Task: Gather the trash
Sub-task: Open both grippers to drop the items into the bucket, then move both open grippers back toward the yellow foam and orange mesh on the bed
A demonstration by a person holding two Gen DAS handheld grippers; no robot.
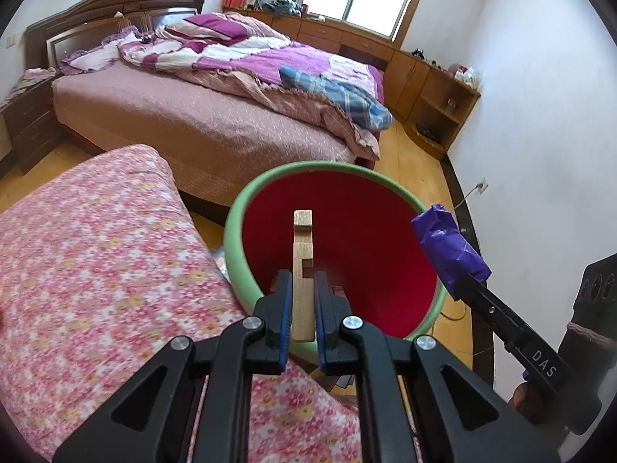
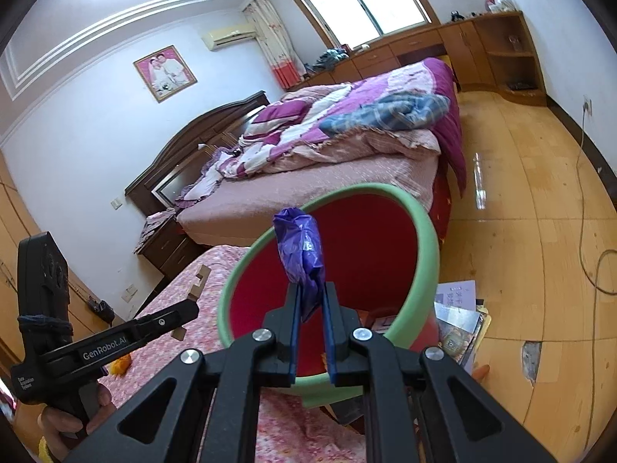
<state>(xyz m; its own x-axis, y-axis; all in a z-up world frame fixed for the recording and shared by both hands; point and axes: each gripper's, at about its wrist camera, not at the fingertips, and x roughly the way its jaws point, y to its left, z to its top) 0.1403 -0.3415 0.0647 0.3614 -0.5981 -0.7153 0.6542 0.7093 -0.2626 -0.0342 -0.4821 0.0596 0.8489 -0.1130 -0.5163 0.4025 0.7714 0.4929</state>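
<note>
- A notched wooden piece [image 1: 302,270] is clamped between the 2 blue-padded fingers [image 1: 285,305] of the left tool [image 1: 302,281]; the piece sticks out forward past the fingertips.
- Directly ahead of and below the left tool, a basin [image 1: 246,208] with a green rim and a red inside is seen, so the wooden piece is held over its opening.
- A crumpled purple plastic wrapper [image 2: 302,254] is pinched by the right tool [image 2: 311,289], whose fingers are closed on its lower end; most of the wrapper stands up beyond the tips.
- The same basin [image 2: 428,243] lies just ahead of the right tool, and the wrapper is held above its near rim.
- From the left view, the right tool [image 1: 461,283] with its wrapper [image 1: 449,243] is seen to the right, at the basin's right edge.
- A pink floral-covered surface [image 1: 96,250] lies to the left of and under the left tool, touching the basin's side.
- Behind the basin a bed [image 1: 216,123] with purple bedding is seen.
- Right of the right tool, booklets [image 2: 459,308] lie on the wooden floor [image 2: 540,231] beside the basin.
</note>
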